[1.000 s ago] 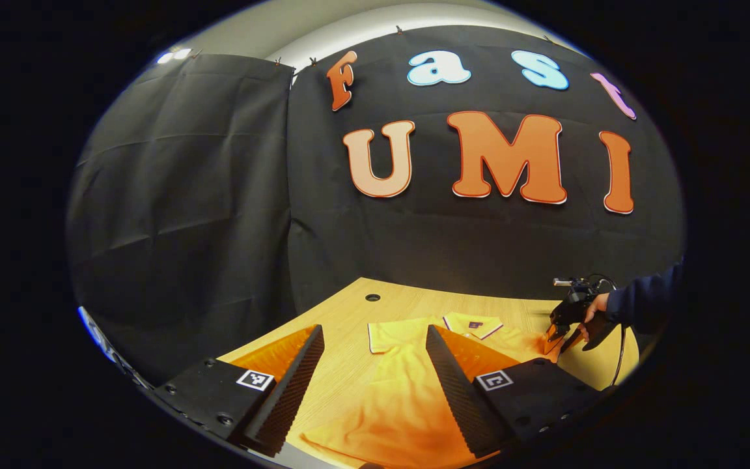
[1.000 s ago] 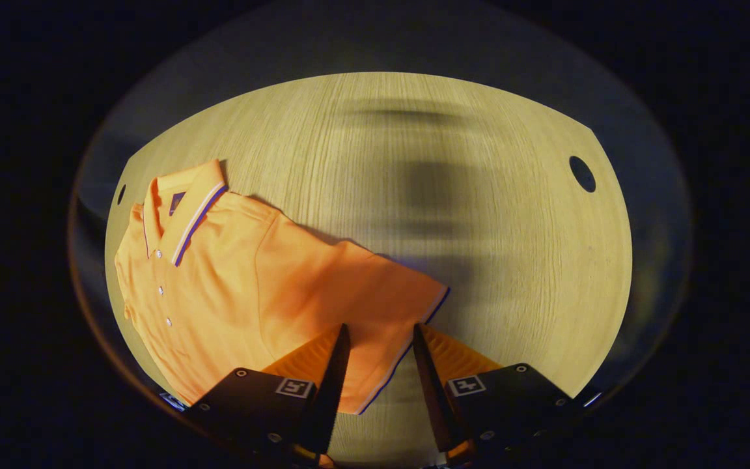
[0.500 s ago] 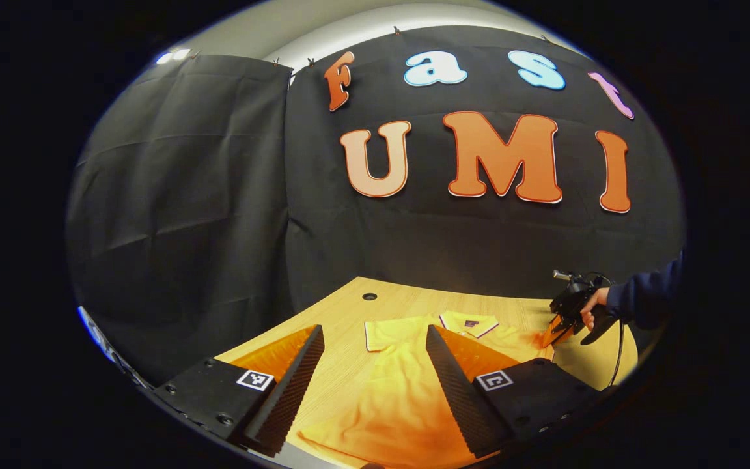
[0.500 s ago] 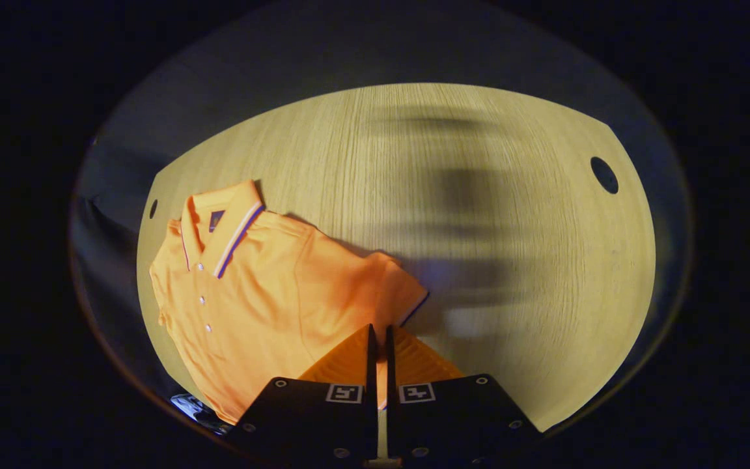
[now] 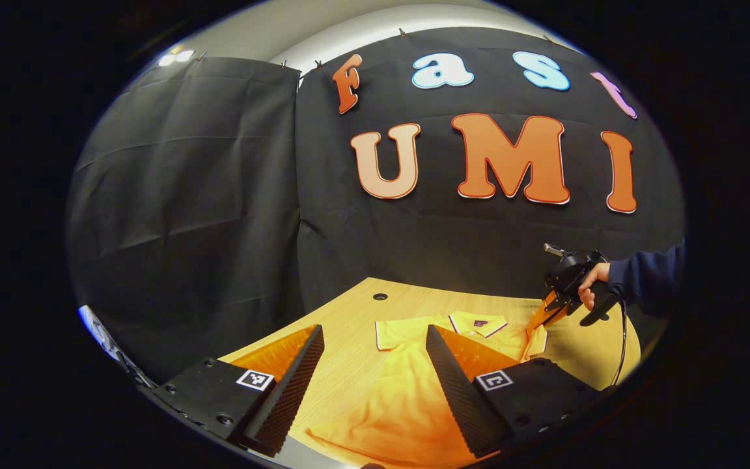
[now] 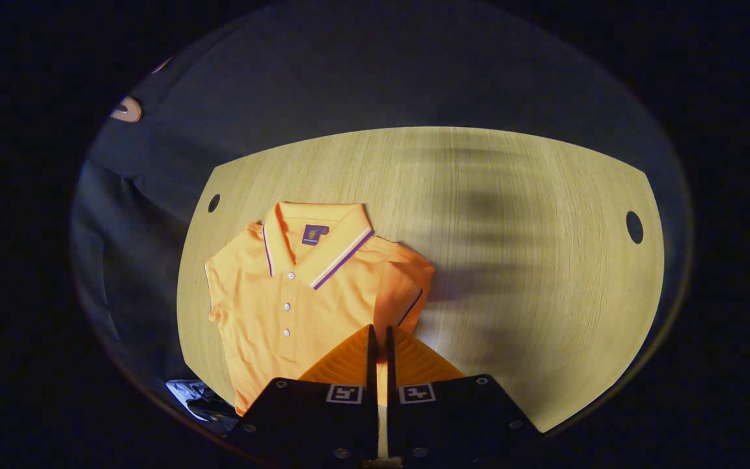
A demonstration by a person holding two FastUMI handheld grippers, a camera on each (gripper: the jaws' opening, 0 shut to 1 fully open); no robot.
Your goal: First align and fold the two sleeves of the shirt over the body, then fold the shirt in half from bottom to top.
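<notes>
Shirt lies face-up on the wooden table. Right gripper is clamped on the sleeve, lifting it — likely to fold over the body. Left gripper hangs wide apart above the hem, holding nothing.

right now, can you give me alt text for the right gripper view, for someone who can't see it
The right claw, shut, pinches the cuff of the sleeve of an orange polo shirt, drawing it in over the shirt's body. The shirt lies face up on a light wooden table, collar away from the camera, buttons down the front.
</notes>
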